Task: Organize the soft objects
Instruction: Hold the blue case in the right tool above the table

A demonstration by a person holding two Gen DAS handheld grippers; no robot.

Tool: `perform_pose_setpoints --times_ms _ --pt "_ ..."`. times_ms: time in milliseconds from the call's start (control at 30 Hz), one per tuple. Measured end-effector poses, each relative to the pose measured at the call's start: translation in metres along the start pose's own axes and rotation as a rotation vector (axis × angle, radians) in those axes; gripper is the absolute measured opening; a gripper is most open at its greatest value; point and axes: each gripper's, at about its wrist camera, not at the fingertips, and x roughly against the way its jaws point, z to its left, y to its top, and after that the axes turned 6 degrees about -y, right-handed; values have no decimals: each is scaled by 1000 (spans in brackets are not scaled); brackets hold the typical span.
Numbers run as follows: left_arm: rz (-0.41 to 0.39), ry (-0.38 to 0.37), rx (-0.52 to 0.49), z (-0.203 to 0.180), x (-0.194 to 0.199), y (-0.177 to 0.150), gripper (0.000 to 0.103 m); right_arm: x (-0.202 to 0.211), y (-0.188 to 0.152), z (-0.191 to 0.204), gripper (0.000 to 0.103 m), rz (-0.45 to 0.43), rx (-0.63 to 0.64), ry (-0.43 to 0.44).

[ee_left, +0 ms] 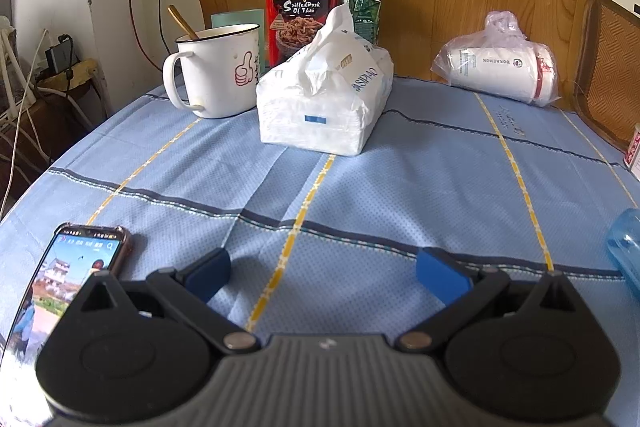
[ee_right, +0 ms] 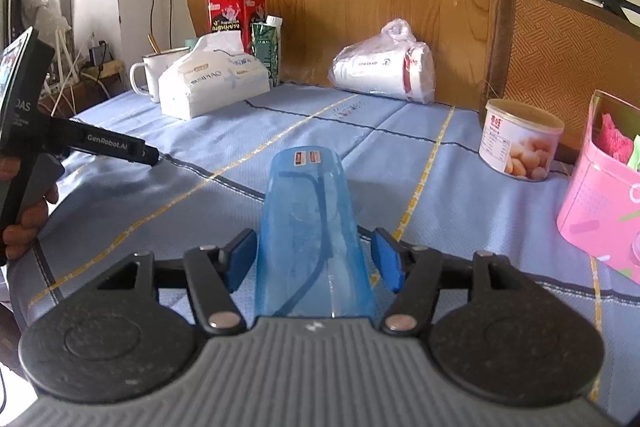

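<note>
The blue cup (ee_right: 314, 227) lies lengthwise between the right gripper's (ee_right: 314, 261) parted pads, seemingly untouched; the left gripper (ee_left: 324, 277) gapes empty.

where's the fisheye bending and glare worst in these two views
Left wrist view: the tablecloth stripes bow outward toward the edges, corners go black, and the phone screen is smeared at the lower left rim. Right wrist view: the window at the far left is washed out, the chair back curves, and the blue cup between the open gripper fingers shows soft highlights.
</note>
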Motion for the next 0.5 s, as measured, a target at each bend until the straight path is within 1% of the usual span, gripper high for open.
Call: perform_pose_setpoints --times_ms 33,100,500 --pt "0 -1 0 0 0 0 103 1 0 -1 71 -5 -5 3" --pt "0 -1 0 0 0 0 103 3 -1 -3 75 -15 -16 7" --pt "0 -3 0 0 1 0 103 3 -2 -7 78 -21 -46 23"
